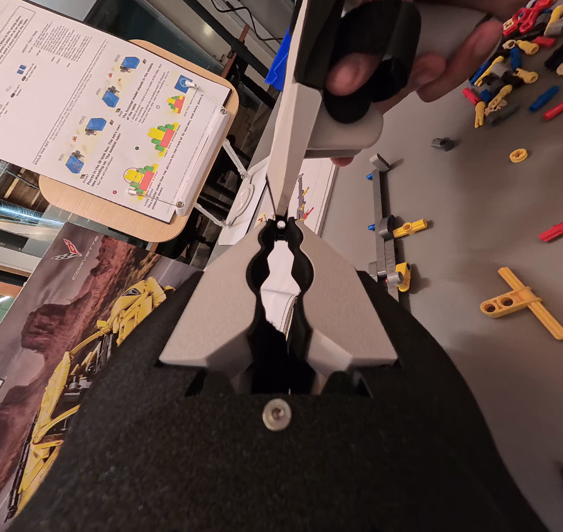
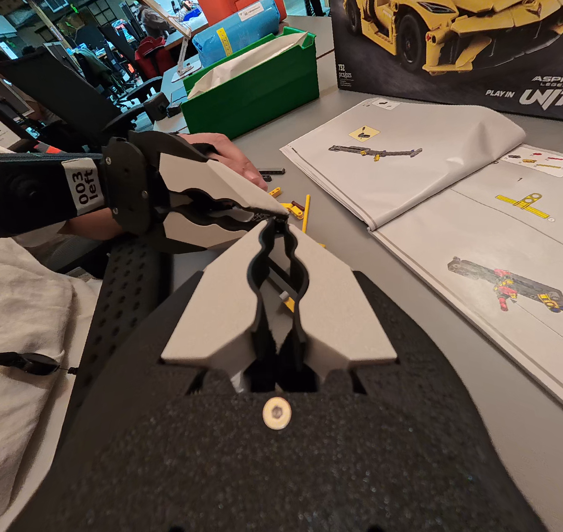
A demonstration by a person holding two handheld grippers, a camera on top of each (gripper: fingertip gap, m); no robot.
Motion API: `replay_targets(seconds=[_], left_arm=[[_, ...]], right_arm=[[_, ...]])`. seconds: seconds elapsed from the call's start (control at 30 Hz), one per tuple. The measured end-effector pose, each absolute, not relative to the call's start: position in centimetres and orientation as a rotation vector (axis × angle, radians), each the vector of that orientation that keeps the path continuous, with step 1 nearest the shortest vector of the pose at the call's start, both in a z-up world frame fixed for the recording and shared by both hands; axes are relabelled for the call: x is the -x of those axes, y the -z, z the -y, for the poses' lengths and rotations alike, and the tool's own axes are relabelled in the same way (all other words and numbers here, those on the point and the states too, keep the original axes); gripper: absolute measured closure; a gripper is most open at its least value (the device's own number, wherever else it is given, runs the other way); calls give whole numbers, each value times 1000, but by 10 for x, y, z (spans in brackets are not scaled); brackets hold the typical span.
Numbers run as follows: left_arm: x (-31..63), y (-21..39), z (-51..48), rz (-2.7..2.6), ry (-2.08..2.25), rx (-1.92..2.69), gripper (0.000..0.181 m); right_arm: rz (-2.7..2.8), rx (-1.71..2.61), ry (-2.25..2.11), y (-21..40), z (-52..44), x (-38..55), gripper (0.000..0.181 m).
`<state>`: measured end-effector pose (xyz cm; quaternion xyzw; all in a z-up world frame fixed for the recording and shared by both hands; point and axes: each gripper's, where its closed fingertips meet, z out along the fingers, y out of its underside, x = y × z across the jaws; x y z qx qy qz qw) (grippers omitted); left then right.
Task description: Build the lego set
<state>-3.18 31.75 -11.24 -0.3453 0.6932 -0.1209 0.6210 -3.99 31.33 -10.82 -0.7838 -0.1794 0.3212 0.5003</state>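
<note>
Both tools meet in the air above the tabletop (image 1: 457, 212), so the risks start there. The left gripper (image 1: 280, 227) is clenched at its very tips on a small black peg (image 1: 281, 225). The right gripper (image 2: 275, 223) comes in from the other side and appears pinched on the same peg. We judge the grip shallow. If either hand twists or pulls off line, the peg could pop out and drop among the loose parts or onto the open booklet (image 2: 426, 182). Squeezing harder could shoot it sideways. Releasing one gripper before the other has a firm hold would have the same result.

The peg shows a pale round end toward the left wrist camera. We take its long axis to run roughly along the left gripper's fingers, pointing back at that camera. It is too small to be sure.

To the right, the grey beam (image 1: 382, 212) lies flat on the tabletop, just beside the booklet's edge. Its long axis runs up and down the left wrist view, with yellow connectors sticking out to its right. If the peg belongs in it, the beam lies unheld and could slide under a push. Farther right lies a yellow cross-shaped piece (image 1: 524, 304), well apart, and a pile of loose parts (image 1: 502, 60) sits toward the far right.
</note>
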Motion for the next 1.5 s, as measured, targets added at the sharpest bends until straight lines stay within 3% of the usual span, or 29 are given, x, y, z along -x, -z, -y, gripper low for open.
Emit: replay_targets(seconds=[0.27,0.37,0.43,0.67,1.2,1.5], left_arm=[[31,111,-316,-1582,256,764,175],[33,112,-328,-1563,404,937,175],[38,109,-348,-1503,526,1093,175],[49,113,-386,-1308,890,1493,175],[40,117,-356,-1464,785,1332,176],[35,140,-292,-1780,772,1089,175]], right_arm=[[424,1881,-796,106,-313,40,176],[428,1846,-747,101,-316,36,161],[437,1830,-698,94,-310,31,162],[402,2328,-335,180,-225,41,160],[379,2415,-220,212,-199,58,165],[443,2402,-62,214,-202,54,175]])
